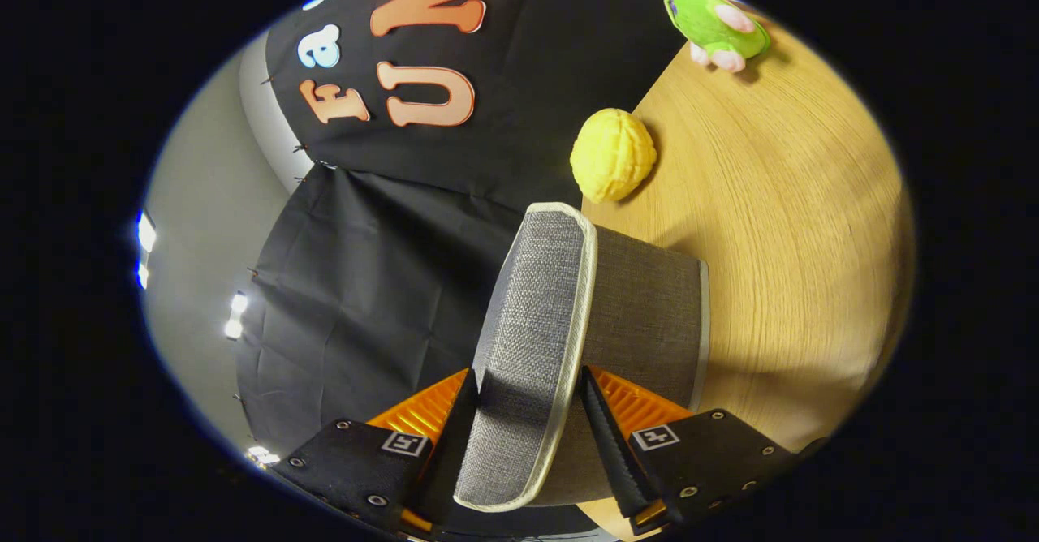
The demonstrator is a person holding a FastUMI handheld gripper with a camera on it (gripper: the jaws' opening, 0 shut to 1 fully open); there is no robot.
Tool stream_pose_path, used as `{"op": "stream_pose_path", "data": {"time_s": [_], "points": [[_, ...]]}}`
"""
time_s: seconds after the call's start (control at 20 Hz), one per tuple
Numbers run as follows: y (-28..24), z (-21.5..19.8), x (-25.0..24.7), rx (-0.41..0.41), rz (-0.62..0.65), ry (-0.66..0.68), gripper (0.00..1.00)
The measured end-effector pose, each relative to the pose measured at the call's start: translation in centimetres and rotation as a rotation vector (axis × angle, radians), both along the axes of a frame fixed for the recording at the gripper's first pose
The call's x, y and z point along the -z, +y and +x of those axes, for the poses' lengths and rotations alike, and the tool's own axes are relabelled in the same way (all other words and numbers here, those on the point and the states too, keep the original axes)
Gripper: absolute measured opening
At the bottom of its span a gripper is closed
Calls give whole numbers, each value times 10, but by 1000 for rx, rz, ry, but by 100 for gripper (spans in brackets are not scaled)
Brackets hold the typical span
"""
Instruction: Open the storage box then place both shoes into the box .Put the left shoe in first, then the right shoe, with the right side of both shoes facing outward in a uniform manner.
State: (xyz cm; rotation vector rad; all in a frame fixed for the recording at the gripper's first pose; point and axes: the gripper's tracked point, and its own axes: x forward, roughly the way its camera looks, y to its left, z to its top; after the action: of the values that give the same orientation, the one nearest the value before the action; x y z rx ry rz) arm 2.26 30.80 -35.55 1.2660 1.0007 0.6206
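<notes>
A grey fabric storage box (pixel 649 315) stands on the wooden table (pixel 795 225), seen with the view rolled on its side. Its grey lid (pixel 532 315), edged with pale piping, lies between my two fingers, and my gripper (pixel 528 396) is shut on the lid's edge. One finger (pixel 459 420) presses on the lid's outer face, the other finger (pixel 605 428) sits on the side towards the box body. The lid stands slightly apart from the box body. I see no shoes.
A yellow walnut-shaped toy (pixel 613 155) lies on the table just beyond the box. A green and pink plush toy (pixel 718 27) sits farther off near the table's edge. The black cloth wall (pixel 381 282) hangs behind the box, with a grey wall (pixel 203 225) beside it.
</notes>
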Motion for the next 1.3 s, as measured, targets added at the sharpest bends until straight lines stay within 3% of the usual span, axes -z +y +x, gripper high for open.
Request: {"op": "stream_pose_path", "data": {"time_s": [0.05, 0.25, 0.4, 0.6, 0.75, 0.9, 1.3], "points": [[-4, 0, -5, 7, 6, -7, 75], [-16, 5, -16, 31, 8, -37, 51], [-30, 18, -40, 96, 74, -54, 32], [-22, 23, -36, 106, 25, -57, 17], [-20, 19, -33, 108, 29, -5, 12], [-24, 26, -54, 148, 22, -43, 3], [21, 52, -151, 160, 3, -158, 5]]}}
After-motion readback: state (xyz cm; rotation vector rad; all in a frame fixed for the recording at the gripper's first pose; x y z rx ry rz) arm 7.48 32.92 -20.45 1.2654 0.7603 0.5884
